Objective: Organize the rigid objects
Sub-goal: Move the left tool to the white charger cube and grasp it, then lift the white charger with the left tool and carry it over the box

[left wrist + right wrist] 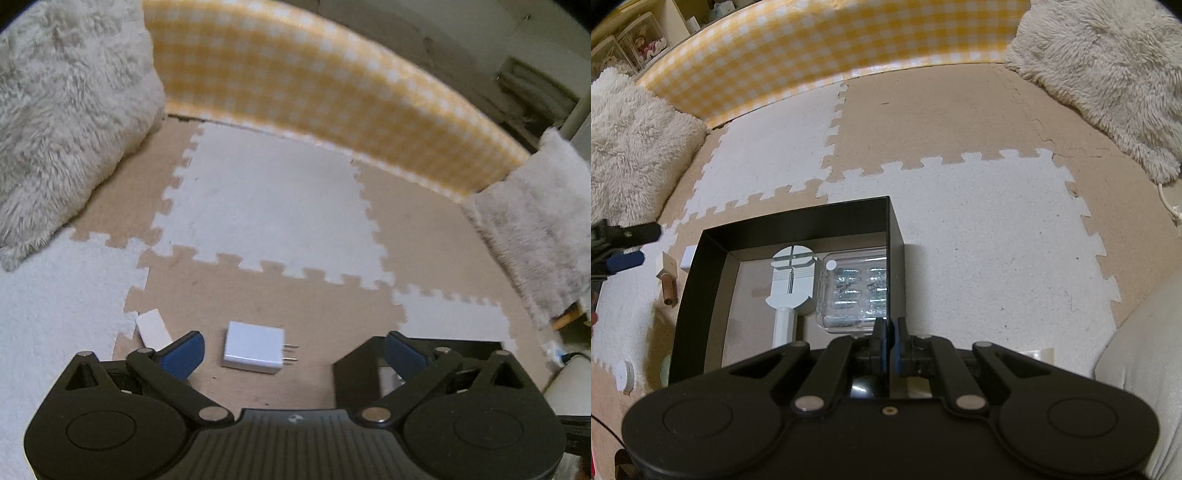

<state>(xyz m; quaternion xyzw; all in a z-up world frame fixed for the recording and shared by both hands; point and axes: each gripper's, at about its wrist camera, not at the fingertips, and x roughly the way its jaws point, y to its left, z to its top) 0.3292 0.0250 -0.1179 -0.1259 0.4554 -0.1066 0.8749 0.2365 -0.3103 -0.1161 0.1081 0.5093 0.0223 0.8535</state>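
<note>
A white charger plug (255, 349) with two metal prongs lies on the tan foam mat. My left gripper (293, 354) hangs over it, open, one blue pad on each side and neither touching. A small white block (153, 328) lies just left of it. In the right wrist view an open black box (798, 221) holds a white tool (792, 280) and a clear case of metal parts (855, 291). My right gripper (890, 332) is shut on the box's right wall. The charger plug (687, 258) and my left gripper (635, 245) show left of the box.
Puzzle foam mats cover the floor. A yellow checked cushion wall (314, 85) runs along the back, with fluffy pillows (62, 122) at both ends. A brown cylinder (669, 290) and a white disc (624, 376) lie left of the box.
</note>
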